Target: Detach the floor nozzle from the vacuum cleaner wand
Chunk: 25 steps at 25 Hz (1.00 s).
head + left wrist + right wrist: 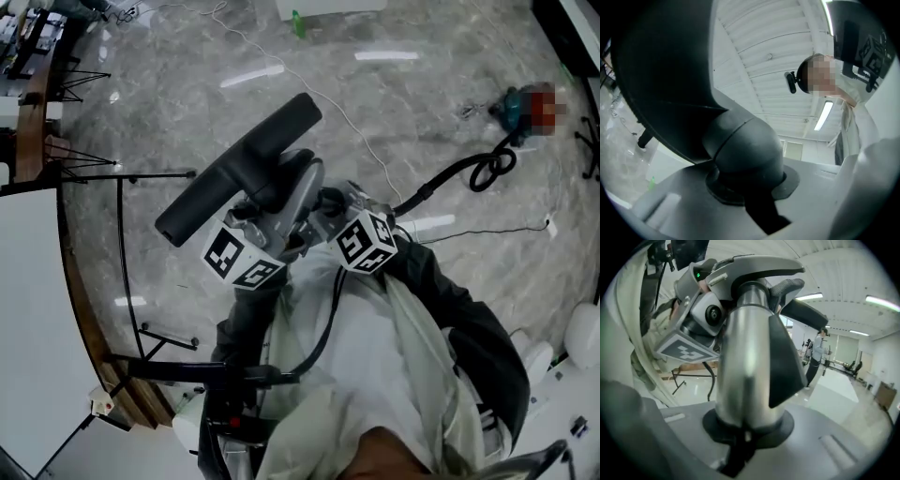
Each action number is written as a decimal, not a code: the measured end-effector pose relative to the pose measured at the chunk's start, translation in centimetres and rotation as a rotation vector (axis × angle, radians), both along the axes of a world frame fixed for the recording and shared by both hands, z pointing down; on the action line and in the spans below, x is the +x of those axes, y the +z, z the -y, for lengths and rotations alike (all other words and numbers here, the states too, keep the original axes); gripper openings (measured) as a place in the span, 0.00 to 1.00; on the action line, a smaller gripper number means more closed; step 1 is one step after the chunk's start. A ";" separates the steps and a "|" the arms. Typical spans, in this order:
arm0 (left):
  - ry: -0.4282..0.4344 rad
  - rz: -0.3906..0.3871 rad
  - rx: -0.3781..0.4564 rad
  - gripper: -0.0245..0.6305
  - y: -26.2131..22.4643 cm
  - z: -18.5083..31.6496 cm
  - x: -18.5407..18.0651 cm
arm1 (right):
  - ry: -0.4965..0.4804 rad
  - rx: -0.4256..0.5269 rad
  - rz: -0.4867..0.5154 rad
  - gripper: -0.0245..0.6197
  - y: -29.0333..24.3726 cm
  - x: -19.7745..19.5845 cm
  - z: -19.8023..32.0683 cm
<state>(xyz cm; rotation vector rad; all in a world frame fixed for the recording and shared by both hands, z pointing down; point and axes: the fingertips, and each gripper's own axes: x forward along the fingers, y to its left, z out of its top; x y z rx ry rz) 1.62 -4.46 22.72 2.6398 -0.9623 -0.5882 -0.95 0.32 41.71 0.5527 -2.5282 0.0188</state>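
Left gripper: my left gripper (749, 190) has its jaws drawn in close and clamped on the dark rounded neck (740, 150) of the floor nozzle (239, 169). That neck fills the gap between them.
Right gripper: my right gripper (743, 430) is narrowed down too, pinched on the silver wand (743, 366). The tube stands straight up out of the jaws, with a dark wedge-shaped piece on its side.
Floor nozzle: it's up in the air in front of me, well clear of the marble floor (187, 84). In the head view its long dark bar slants from lower left to upper right, just above both grippers.
Joint: the top of the wand runs up to where the left gripper holds the neck. From here I can't tell whether the two parts have come apart or are locked together.
Hands together: the two grippers sit side by side, their marker cubes (366, 242) near each other just under the nozzle.
Around me: a black hose (469, 169) curls on the floor at the far right, and a thin white cable (309, 84) trails across the marble. A person (816, 352) stands well off in the right gripper view.
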 end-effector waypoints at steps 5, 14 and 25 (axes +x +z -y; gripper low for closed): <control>0.311 -0.014 0.201 0.14 -2.2 -4.3 3.8 | -0.564 -0.257 0.179 0.10 -1.8 1.2 -6.3; 0.067 -0.044 -0.005 0.14 -0.2 -0.5 3.1 | -0.397 -0.325 0.112 0.10 -0.8 2.1 -4.9; 0.230 -0.075 0.187 0.15 -2.4 -3.6 2.1 | -0.457 -0.225 0.089 0.10 -1.4 1.1 -5.2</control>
